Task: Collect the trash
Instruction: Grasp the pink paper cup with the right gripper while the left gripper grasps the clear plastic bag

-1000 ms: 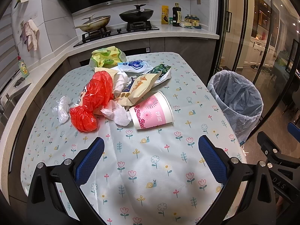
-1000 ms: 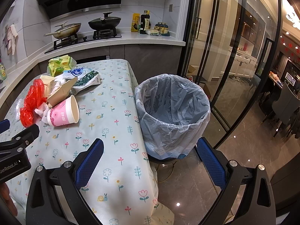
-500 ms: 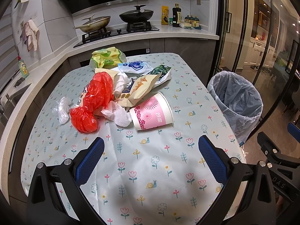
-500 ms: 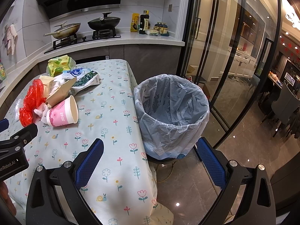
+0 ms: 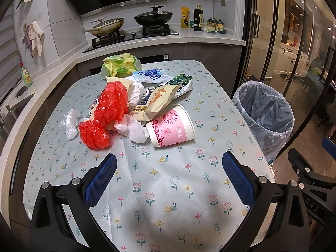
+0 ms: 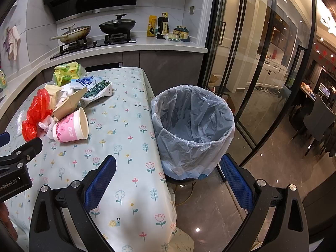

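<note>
Left jaws: my left gripper [image 5: 169,174] hangs spread wide over the bare near part of the worktop [image 5: 168,189], pinching nothing.
Right jaws: my right gripper [image 6: 168,178] is spread just as wide and empty, straddling the worktop's edge and the bin.
Trash: one heap on the worktop's far half. A pink paper cup [image 5: 171,127] lies on its side nearest me, touching crumpled white tissue [image 5: 134,129]; a red plastic bag [image 5: 105,115] sits to its left, and a tan wrapper [image 5: 159,99] leans over the cup.
Further back: a green-yellow bag [image 5: 119,66], a blue-white packet [image 5: 152,75], a dark green packet [image 5: 181,83].
Apart: a clear plastic scrap [image 5: 69,122] left of the red bag.
Bin: lined trash bin [image 6: 192,130] stands on the floor, just beside the worktop's right edge.
In the way: nothing between my jaws and the cup.
Change: the heap and bin lie as a second ago; both views have barely drifted.
</note>
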Motion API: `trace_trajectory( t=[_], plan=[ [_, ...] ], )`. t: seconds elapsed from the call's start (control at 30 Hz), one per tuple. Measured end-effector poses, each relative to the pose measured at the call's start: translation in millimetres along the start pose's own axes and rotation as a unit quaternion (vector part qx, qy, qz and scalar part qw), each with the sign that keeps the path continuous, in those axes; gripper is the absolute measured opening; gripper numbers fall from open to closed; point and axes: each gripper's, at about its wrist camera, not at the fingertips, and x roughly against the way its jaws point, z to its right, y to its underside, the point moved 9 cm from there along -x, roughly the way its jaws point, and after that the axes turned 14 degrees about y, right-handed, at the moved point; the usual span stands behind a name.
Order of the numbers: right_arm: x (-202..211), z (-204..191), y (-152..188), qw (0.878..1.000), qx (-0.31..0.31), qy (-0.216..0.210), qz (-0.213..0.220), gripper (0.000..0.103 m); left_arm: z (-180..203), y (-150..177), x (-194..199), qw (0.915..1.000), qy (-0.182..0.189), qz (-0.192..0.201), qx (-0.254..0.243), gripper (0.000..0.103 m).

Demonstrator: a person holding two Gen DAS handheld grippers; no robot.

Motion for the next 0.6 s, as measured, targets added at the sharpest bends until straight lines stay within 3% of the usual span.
trace_trajectory(
  t=[0.33,0.6],
  plan=[
    [-2,-1,-5,1.0,0.005,0.004,0.002,0.096,1,0,0,1.0,0.003,0.001,0.009,0.096],
    [0,-15,-7,1.0,0.014,0.0,0.004,0.096,-31,-2,1,0.9996,0.006,0.002,0.027,0.096]
  ],
)
